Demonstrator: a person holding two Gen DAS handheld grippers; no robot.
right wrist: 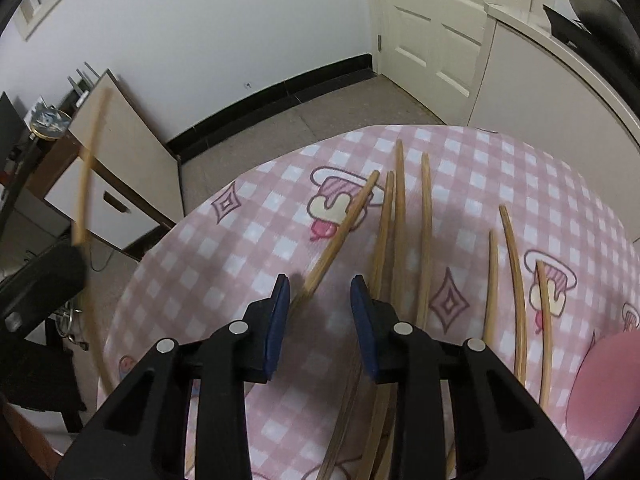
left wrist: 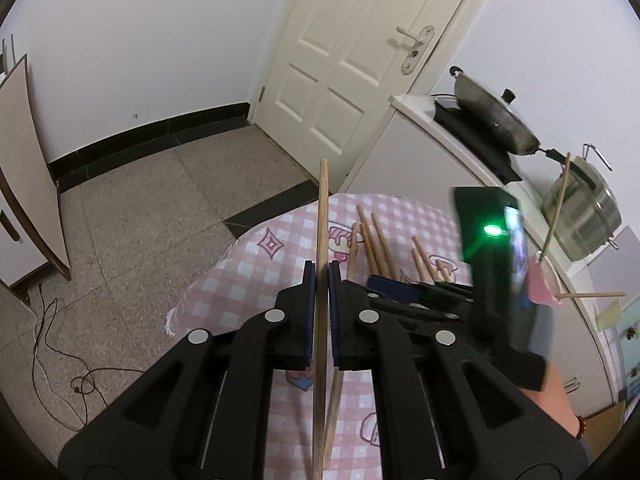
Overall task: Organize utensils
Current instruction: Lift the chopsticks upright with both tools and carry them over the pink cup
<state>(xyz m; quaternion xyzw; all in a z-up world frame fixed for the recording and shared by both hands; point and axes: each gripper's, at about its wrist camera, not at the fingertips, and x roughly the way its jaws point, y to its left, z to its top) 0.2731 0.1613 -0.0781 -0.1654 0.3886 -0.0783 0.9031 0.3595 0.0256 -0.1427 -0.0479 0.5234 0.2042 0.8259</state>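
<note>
Left wrist view shows the left tool (left wrist: 321,276) clamped on one long wooden chopstick (left wrist: 322,216) above the pink checked table's (right wrist: 248,240) edge, while the right tool (right wrist: 320,292), jaws apart, likely must next close on a loose wooden chopstick (right wrist: 340,228).

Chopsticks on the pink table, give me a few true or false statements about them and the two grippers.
1. The left gripper is shut on a chopstick. True.
2. The right gripper holds a chopstick. False: its jaws stand open above the loose chopsticks.
3. The tablecloth is plain blue. False: pink checked with cartoon prints.
4. A pink container sits at the right in the right wrist view. True.
</note>
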